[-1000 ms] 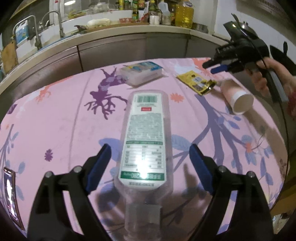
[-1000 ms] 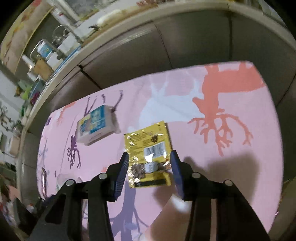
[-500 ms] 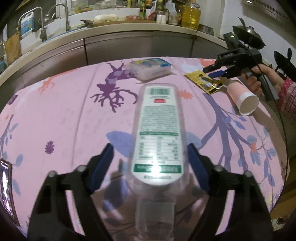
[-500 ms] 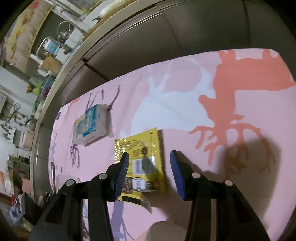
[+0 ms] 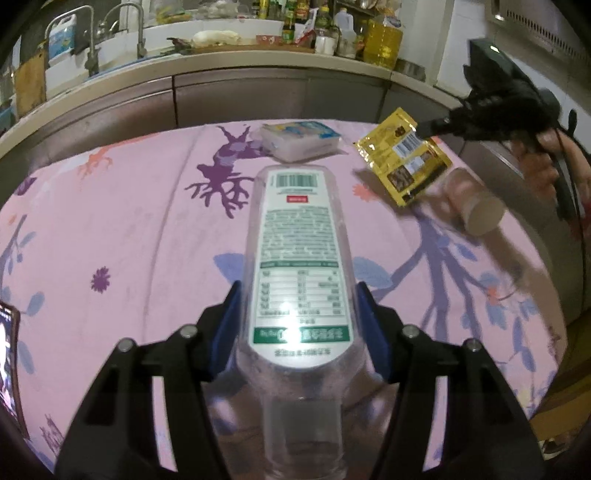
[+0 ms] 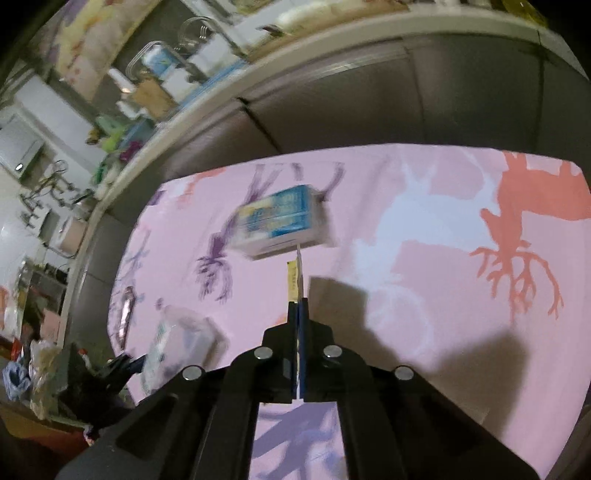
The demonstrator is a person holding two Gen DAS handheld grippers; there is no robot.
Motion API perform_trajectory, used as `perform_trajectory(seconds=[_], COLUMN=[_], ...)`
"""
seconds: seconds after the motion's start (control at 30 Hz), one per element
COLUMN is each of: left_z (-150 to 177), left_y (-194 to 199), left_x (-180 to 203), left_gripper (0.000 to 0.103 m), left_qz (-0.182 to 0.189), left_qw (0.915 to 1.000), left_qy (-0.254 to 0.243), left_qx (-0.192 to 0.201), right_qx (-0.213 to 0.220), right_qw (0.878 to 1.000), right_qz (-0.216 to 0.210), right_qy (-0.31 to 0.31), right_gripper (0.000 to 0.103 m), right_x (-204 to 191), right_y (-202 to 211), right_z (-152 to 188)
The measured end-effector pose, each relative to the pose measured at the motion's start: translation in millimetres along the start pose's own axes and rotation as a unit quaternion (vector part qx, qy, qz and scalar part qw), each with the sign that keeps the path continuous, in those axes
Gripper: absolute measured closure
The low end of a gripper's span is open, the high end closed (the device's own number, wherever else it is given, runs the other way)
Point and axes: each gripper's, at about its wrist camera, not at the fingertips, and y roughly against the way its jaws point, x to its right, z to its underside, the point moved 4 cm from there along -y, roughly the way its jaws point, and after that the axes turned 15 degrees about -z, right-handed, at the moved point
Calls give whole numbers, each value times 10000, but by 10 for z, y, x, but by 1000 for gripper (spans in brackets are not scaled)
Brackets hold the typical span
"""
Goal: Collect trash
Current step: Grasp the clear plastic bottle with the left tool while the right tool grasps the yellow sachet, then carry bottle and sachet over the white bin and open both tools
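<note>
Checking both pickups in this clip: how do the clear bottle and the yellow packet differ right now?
The clear plastic bottle is bulky and lies on the pink tablecloth; the yellow packet is flat and hangs above it. The left gripper is closing with the bottle between its wide-set pads; the right gripper is shut tight on the packet's edge. Both carry printed barcodes.

Home kitchen. Sink with faucets on a curved counter, cooking oil jug and sauce bottles along the back, range hood at right, floral pink tablecloth in front.
</note>
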Motion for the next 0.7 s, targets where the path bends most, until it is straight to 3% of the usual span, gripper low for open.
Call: perform_trajectory(seconds=[0.17,0.37,0.6,0.7], left_z=[-1,-93,-359,-507], left_y=[236,464,678,701], left_x=[56,451,1438,1935], left_gripper=[45,45,45,45], left_qz=[356,794,1608,1952], left_qw=[9993,9964,9817,9722], left_qy=[111,-188,-931,-1215], left_qx=[95,230,422,437], right_qx=[436,1364,2515,3066], right_qw=[9985,9895,9665,9462], right_qz=[-297,-464,152,766], right_qy=[116,-102,-489,-693], right_gripper=[103,103,103,103], right_x=[-331,-389,-25,218], right_y=[226,799,1826,2398], right_z=[481,1075,1630,1892])
